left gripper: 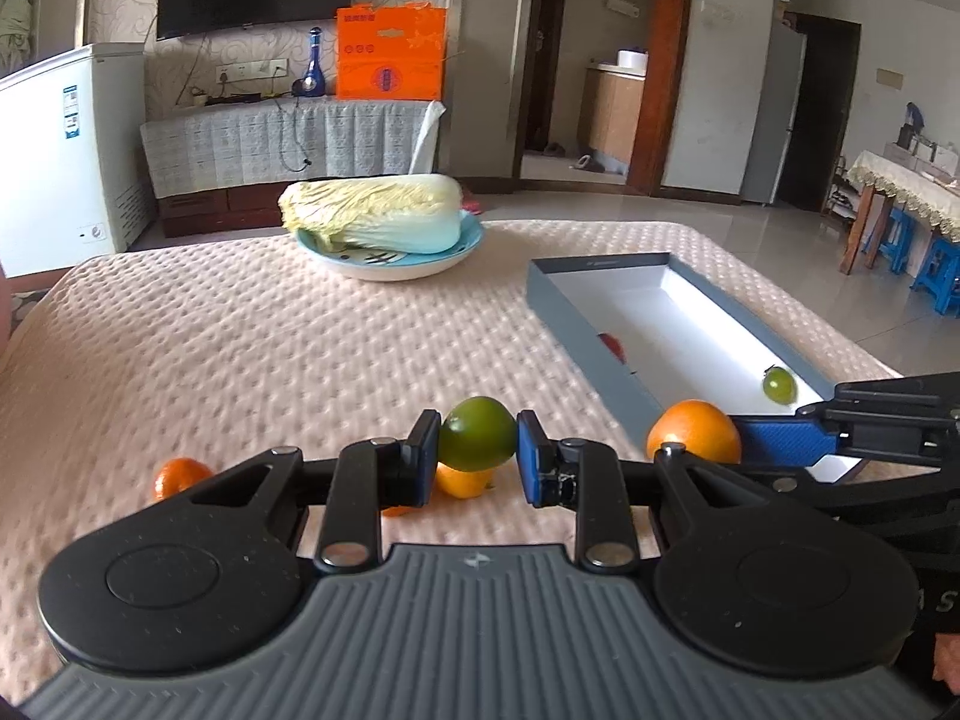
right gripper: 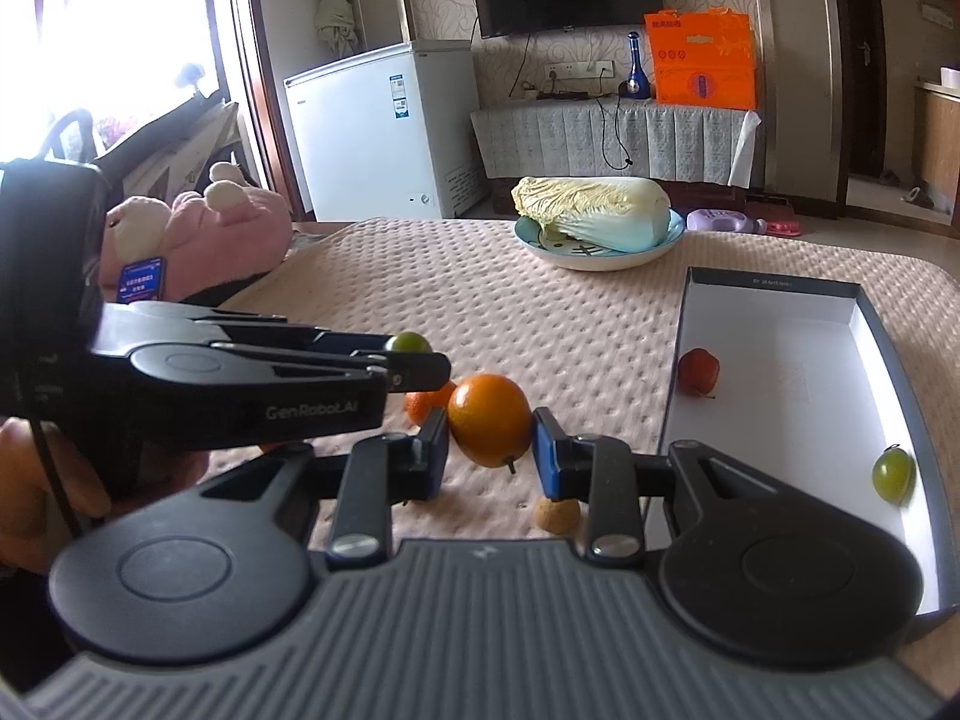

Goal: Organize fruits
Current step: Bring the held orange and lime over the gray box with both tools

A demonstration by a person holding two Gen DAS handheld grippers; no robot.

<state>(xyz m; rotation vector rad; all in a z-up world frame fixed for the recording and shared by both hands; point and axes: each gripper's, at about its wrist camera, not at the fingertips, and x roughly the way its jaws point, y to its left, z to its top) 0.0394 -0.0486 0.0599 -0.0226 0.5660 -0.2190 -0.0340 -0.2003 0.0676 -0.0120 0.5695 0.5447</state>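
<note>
My left gripper (left gripper: 477, 450) is shut on a green fruit (left gripper: 477, 433) and holds it above the table; it also shows in the right wrist view (right gripper: 409, 342). My right gripper (right gripper: 491, 438) is shut on an orange (right gripper: 490, 419), seen in the left wrist view (left gripper: 693, 431) beside the box. The open grey box (left gripper: 606, 354) with a white inside holds a small red fruit (right gripper: 698, 371) and a small green fruit (right gripper: 893, 474). Loose on the table are a small orange (left gripper: 177, 475), a yellow-orange fruit (left gripper: 461, 480) under the left gripper and a small brown fruit (right gripper: 557, 515).
A blue plate (left gripper: 462, 252) with a napa cabbage (left gripper: 372, 210) stands at the far middle of the pink quilted table (left gripper: 240, 348). A pink plush toy (right gripper: 198, 228) lies off the table's left side. A white freezer (right gripper: 384, 120) and a TV cabinet stand behind.
</note>
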